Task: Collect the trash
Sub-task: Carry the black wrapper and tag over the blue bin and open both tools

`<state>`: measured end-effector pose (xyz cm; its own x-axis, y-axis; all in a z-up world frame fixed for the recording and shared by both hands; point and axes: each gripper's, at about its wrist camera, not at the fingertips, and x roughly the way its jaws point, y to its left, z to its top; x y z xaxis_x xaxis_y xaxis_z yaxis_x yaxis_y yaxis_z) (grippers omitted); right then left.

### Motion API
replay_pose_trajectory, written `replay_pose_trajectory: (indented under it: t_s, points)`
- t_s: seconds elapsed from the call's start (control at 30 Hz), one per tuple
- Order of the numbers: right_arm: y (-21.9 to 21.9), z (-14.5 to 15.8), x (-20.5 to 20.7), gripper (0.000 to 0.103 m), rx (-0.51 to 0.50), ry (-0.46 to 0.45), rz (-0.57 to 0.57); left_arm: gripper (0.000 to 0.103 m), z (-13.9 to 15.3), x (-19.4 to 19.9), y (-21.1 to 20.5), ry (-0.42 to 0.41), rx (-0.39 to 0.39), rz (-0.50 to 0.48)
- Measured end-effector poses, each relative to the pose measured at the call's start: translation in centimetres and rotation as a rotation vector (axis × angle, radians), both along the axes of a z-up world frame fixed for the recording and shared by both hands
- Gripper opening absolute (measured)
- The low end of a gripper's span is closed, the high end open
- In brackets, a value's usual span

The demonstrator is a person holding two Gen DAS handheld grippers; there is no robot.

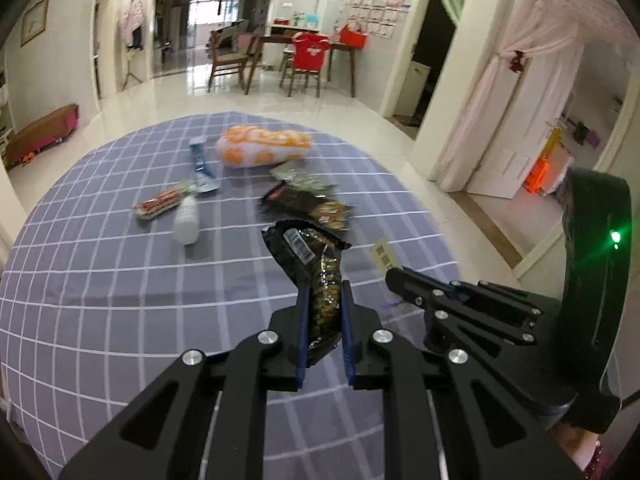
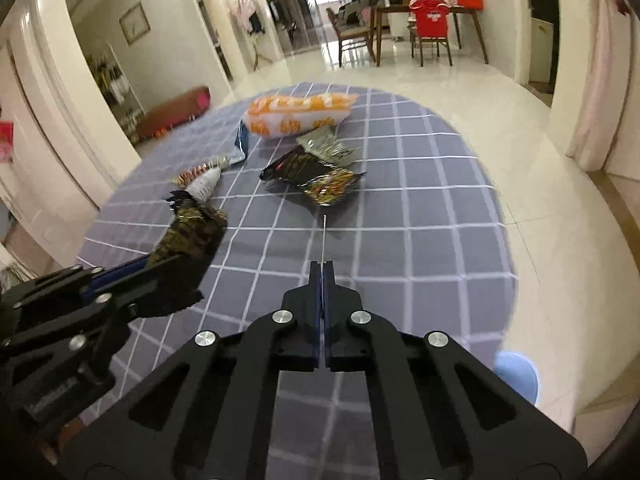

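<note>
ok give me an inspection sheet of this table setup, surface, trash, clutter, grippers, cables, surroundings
Surface: round table, grey checked cloth.
Job's things: orange-white bag, dark wrappers, red-striped wrapper, blue wrapper, white bottle lying flat.
Clutter: nothing seen.
Grippers: left gripper shut on black snack wrapper; right gripper shut on thin card, seen edge-on.
Cables: nothing seen.
Surroundings: tiled floor, dining chairs, blue stool.

Litter crowds the far half of the tablecloth: an orange bag, dark wrappers just nearer, a white bottle to their left. Bare cloth lies right of the wrappers and nearer.
</note>
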<state>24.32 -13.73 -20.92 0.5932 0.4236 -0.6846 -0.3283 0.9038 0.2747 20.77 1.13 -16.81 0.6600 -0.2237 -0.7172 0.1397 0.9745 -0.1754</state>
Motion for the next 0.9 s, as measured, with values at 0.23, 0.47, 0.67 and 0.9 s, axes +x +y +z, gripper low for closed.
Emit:
replay_pose_trajectory:
  t_s: [0.23, 0.47, 0.67, 0.9]
  points:
    - [-8.3, 2.1, -5.4, 0.001, 0.094, -0.053, -0.125, 0.014, 1.3, -1.5, -6.8, -0.018, 0.000, -0.134]
    - [-17.5, 2.1, -10.0, 0.001, 0.078, -0.073, -0.323, 0.014, 0.4, -2.6, -16.3, -0.002, 0.005, -0.304]
    - [-23.4, -0.2, -11.0, 0.002, 0.068, -0.029, -0.452, 0.014, -1.8, -2.2, -23.1, 0.037, 0.024, -0.394]
    - [-27.1, -3.1, -10.6, 0.004, 0.073, 0.022, -0.520, 0.014, -3.9, -1.5, -27.3, 0.075, 0.065, -0.437]
